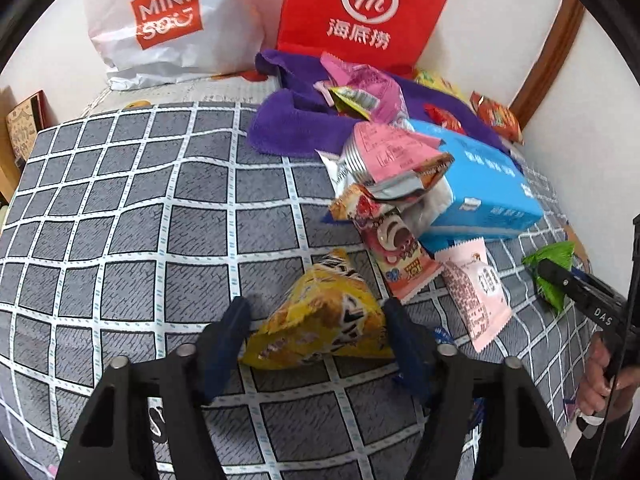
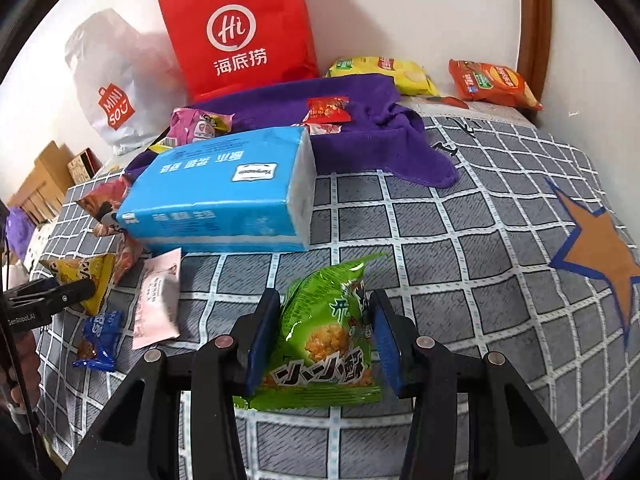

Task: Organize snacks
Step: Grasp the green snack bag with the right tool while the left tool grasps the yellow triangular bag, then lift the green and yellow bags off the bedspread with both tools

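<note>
Right tongs (image 2: 324, 344) clamp the green snack bag (image 2: 326, 340), just in front of the blue tissue pack (image 2: 224, 192); left tongs (image 1: 316, 328) pinch the yellow snack bag (image 1: 320, 316) left of that pack, open checked bedspread (image 1: 120, 200) beyond.

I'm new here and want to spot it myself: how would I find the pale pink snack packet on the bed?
Start at the big blue tissue pack lying on the checked bedspread. Just in front of its near left corner lies the pale pink packet, flat between the yellow snack bag and green snack bag. It alone is pale, with a zigzag edge.
</note>
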